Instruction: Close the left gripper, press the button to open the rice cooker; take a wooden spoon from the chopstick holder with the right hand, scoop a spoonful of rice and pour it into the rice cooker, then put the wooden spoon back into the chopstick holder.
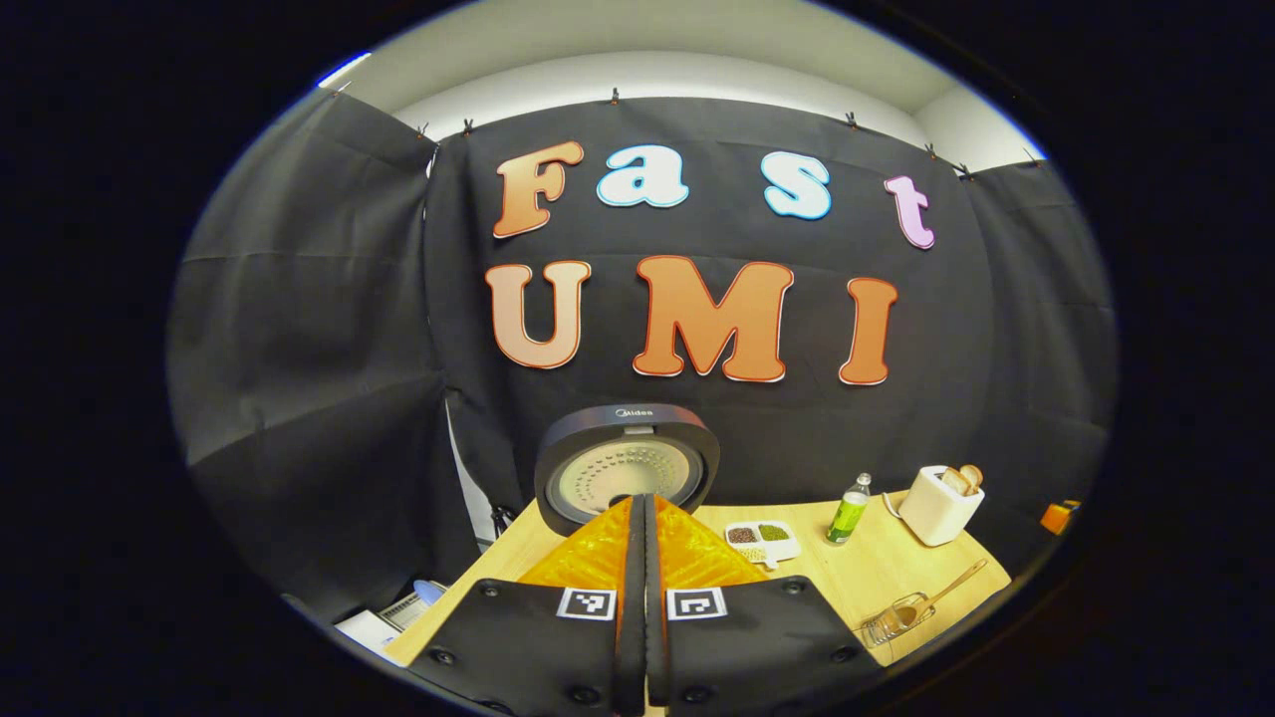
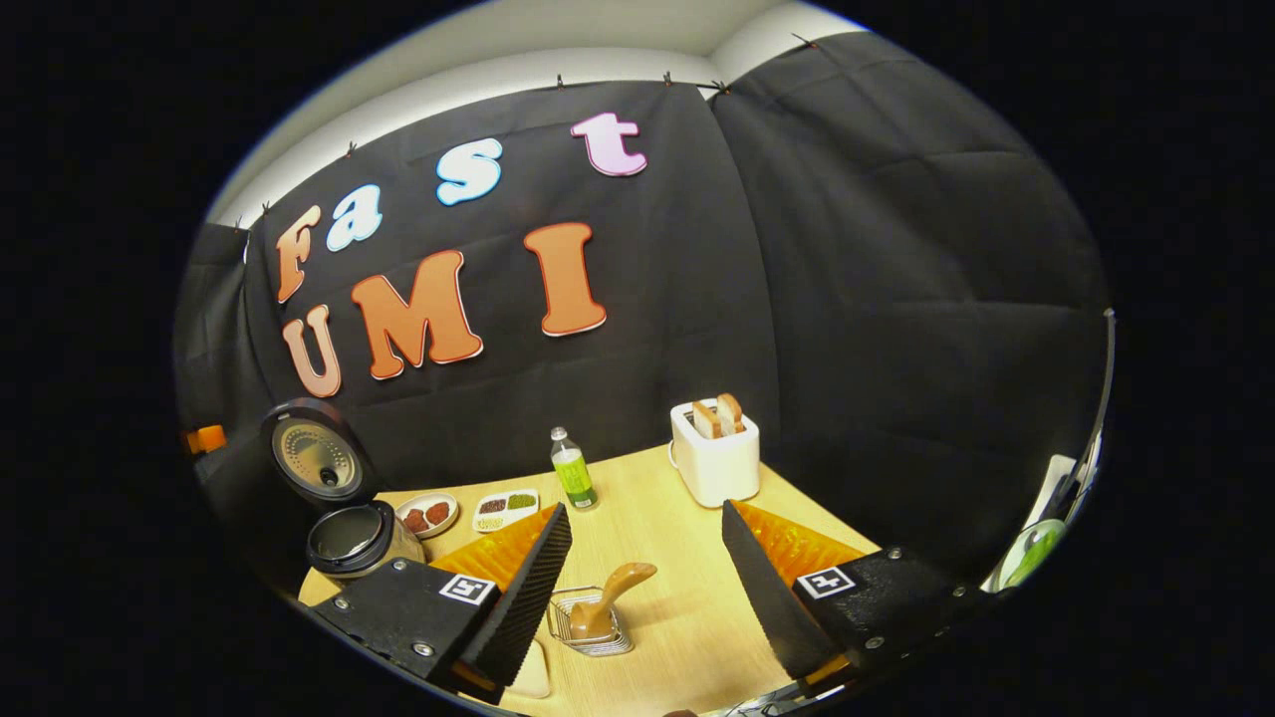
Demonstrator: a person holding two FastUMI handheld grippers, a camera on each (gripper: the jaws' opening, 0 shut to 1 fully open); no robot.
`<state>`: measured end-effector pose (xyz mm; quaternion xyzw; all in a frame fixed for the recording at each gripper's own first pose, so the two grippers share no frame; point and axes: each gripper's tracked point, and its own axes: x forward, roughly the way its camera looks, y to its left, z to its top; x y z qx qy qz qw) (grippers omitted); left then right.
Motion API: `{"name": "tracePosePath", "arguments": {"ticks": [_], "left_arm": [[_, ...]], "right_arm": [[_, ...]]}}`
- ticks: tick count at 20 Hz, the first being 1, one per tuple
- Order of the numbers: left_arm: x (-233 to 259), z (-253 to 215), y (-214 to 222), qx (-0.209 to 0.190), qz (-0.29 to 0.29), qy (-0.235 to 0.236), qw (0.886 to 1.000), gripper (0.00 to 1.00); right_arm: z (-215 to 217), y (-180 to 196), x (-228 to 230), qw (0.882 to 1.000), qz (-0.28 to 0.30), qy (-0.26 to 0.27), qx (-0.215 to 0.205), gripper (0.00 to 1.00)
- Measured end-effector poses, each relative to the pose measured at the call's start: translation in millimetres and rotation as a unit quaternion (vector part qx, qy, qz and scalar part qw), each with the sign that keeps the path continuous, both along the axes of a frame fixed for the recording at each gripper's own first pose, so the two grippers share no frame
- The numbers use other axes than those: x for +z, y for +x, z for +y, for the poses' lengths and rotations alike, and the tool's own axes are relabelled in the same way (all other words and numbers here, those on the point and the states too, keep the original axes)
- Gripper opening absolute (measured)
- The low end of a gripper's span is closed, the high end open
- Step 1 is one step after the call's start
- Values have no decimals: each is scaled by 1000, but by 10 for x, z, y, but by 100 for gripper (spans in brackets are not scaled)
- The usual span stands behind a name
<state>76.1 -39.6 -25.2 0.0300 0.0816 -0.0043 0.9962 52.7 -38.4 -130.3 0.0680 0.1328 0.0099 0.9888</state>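
- One rice cooker stands open at the table's far left corner, its lid raised upright.
- One wooden spoon leans in the single wire chopstick holder, between the right gripper's fingers, which are spread wide apart and grasp nothing.
- The left gripper has its two fingers pressed together, empty, pointing at the lid.
- One white toaster carries two bread slices.
- One green bottle, one divided dish with three fillings, one round plate.
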Motion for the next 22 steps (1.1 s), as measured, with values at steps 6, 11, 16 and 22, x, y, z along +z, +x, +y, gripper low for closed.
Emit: {"name": "tracePosePath", "arguments": {"ticks": [6, 11, 16, 22], "left_arm": [[441, 116, -298, 7, -49, 29, 998, 34], [547, 329, -556, 34, -58, 11, 998, 46], [581, 693, -726, 86, -67, 15, 994, 65], [512, 825, -799, 105, -56, 18, 993, 87]], "right_arm": [[189, 257, -724, 996, 61, 61, 8, 95], [248, 400, -1193, 985, 114, 126, -4, 95], [335, 458, -1350, 973, 140, 184, 4, 80], [426, 560, -1439, 963, 152, 221, 14, 46]]}}
